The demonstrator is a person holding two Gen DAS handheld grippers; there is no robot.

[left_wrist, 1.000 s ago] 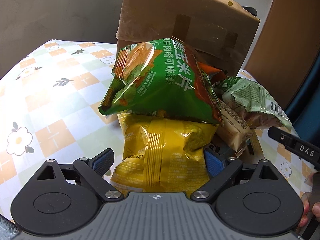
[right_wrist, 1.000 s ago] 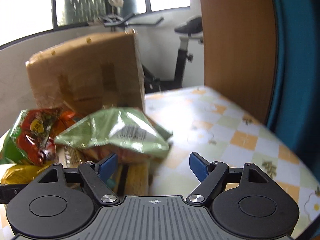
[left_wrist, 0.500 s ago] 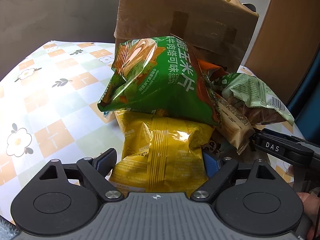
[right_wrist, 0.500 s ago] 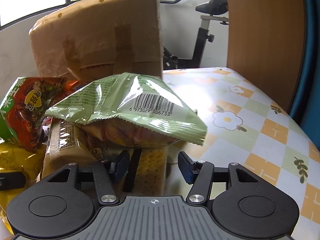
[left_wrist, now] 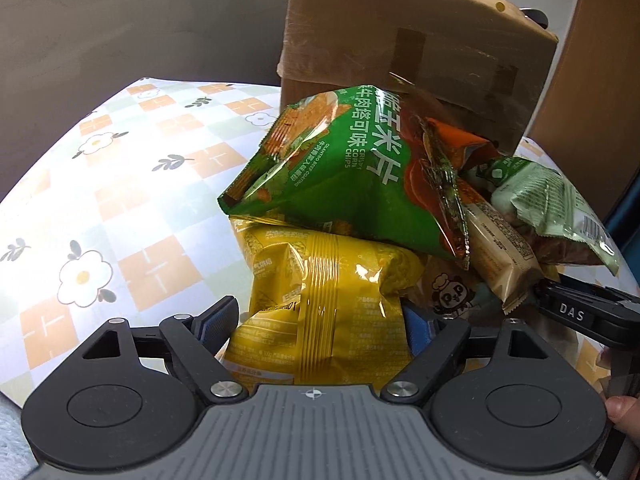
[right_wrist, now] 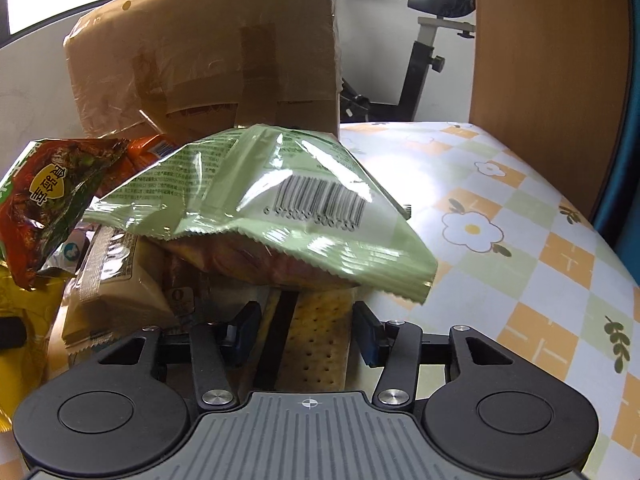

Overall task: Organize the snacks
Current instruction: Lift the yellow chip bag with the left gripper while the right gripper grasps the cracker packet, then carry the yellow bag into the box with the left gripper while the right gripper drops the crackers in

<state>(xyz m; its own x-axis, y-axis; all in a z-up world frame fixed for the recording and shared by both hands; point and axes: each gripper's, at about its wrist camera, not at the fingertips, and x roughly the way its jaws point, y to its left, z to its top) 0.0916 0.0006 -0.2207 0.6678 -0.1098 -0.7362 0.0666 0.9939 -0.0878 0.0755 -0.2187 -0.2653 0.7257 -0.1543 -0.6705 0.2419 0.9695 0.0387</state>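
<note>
Left wrist view puts our left tongs (left_wrist: pixel 316 320) around the yellow snack bag (left_wrist: pixel 320 304): the blue pads are spread wide, and whether both press the bag we cannot tell. A green corn chip bag (left_wrist: pixel 340 184) lies on top of it, with the cardboard box (left_wrist: pixel 412 48) behind the heap on the floral tabletop (left_wrist: pixel 120 200). On the right wrist view our right tongs (right_wrist: pixel 306 332) sit half open around a cracker packet (right_wrist: pixel 316 340), pads just beside its sides, beneath the pale green bag (right_wrist: pixel 280 200). A beige wrapped bar (right_wrist: pixel 112 280) leans beside it.
</note>
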